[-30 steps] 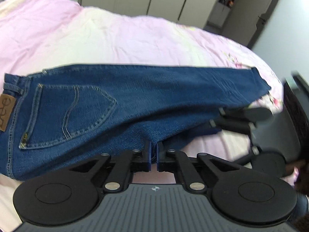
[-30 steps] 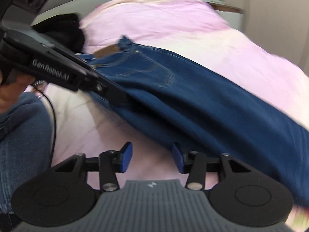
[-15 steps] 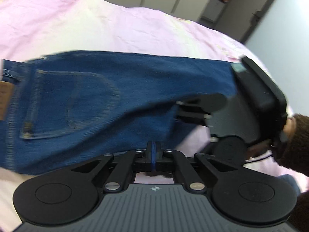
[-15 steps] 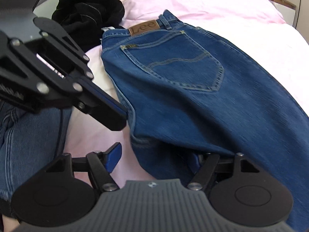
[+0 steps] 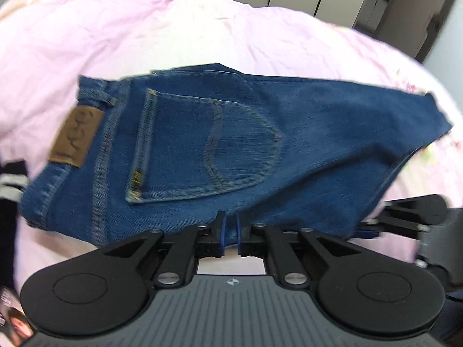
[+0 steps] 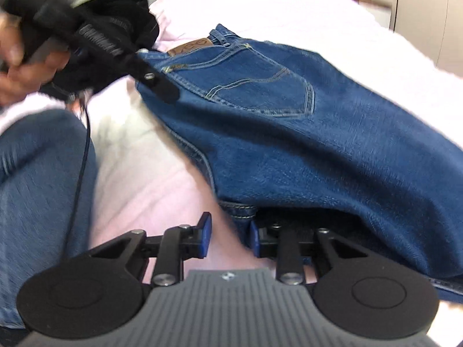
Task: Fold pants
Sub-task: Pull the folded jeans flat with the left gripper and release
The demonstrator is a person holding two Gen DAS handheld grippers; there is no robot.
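Two grippers on the pants [image 5: 260,150], lying on the bed [image 5: 144,29]. Left gripper [image 5: 230,235] pinches denim edge below back pocket [image 5: 208,150]; right gripper [image 6: 228,238] spread apart w/ hem btwn fingers, not clamped yet. Mid-fold; next prob needs right clamping.

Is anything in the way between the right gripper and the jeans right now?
Nothing visible. The right gripper is open at the near edge of the jeans, with denim already between its pads. The left gripper sits at the same near edge, further toward the waistband.
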